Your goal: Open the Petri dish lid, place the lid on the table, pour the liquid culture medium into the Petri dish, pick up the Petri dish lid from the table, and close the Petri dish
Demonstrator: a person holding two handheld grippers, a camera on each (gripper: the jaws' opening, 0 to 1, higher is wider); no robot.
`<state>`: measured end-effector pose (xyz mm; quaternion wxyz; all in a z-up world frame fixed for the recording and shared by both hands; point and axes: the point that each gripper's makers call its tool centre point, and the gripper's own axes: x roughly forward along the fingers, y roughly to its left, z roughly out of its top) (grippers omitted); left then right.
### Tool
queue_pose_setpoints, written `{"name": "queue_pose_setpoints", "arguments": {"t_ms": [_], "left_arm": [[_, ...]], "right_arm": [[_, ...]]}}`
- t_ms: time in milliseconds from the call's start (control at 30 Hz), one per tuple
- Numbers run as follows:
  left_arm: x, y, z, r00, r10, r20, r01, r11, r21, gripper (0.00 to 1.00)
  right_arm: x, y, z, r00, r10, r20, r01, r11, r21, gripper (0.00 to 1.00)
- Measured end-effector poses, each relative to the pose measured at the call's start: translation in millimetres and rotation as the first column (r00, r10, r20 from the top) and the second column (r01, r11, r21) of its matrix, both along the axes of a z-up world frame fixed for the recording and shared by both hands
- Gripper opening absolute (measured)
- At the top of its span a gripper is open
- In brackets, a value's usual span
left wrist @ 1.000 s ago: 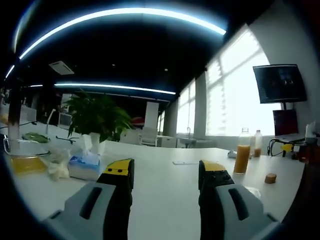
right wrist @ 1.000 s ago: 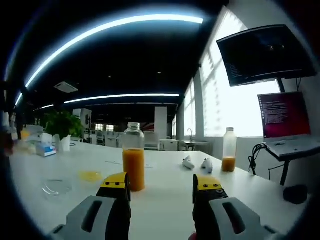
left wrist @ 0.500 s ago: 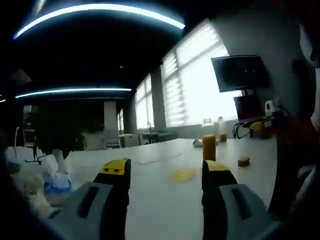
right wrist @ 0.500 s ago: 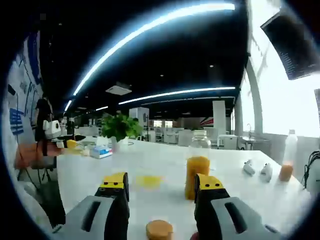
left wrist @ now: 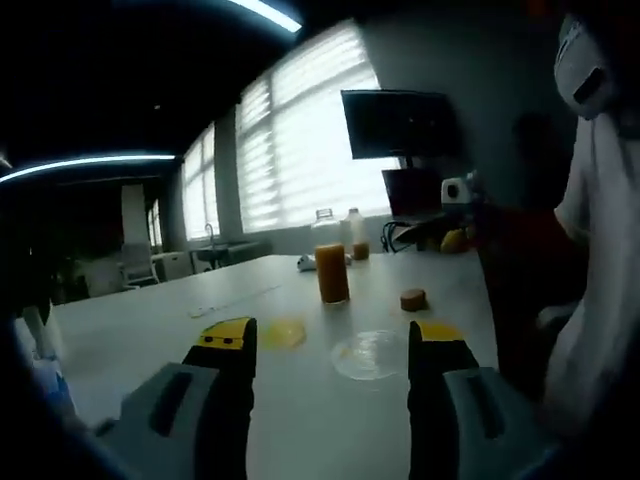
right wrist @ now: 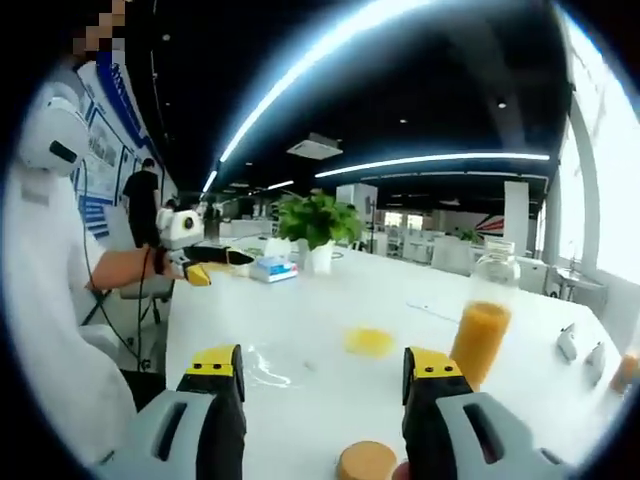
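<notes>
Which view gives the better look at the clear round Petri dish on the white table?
The left gripper view: the clear round Petri dish lies whole between the fingers, its rim readable against the white table. In the right gripper view it is a faint transparent glint.

left gripper [left wrist: 328,345]: grey jaws, black pads, yellow tips
right gripper [right wrist: 326,372]: same colours
person [right wrist: 40,330]: white short-sleeved top

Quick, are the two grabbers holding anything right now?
Left gripper: open, holding nothing.
Right gripper: open, holding nothing.
</notes>
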<state>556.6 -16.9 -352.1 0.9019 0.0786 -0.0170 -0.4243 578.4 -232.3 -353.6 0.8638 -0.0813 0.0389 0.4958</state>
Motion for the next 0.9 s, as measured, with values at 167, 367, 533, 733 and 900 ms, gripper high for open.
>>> {"name": "queue_pose_setpoints", "arguments": {"t_ms": [167,367,533,733,900], "left_arm": [[-2.7,-19,-14.1,0.994,-0.102,-0.044,0.102,0.995,0.014,0.57],[0.1,-30,-25.1,0.985,-0.158,-0.072,0.16,0.987,0.014,0.62],[2.2,-32,-40.7,0.979,-0.174,-0.108,0.181,0.982,0.055,0.62],[2.4,-40,-56.6,0.967,-0.208,-0.149,0.225,0.969,0.105,0.62],[10.8,-45,-68.9,0.957,-0.225,-0.181,0.251,0.958,0.138,0.62]], "right_arm": [[-1,15,-12.2,0.996,0.08,-0.029,-0.081,0.996,-0.044,0.62],[3,29,-23.9,0.991,0.127,-0.051,-0.131,0.987,-0.095,0.63],[0,45,-34.6,0.982,0.174,-0.067,-0.182,0.975,-0.127,0.64],[-4,66,-53.2,0.97,0.223,-0.095,-0.237,0.954,-0.186,0.65],[-6,78,-64.4,0.958,0.262,-0.119,-0.283,0.931,-0.232,0.67]]}}
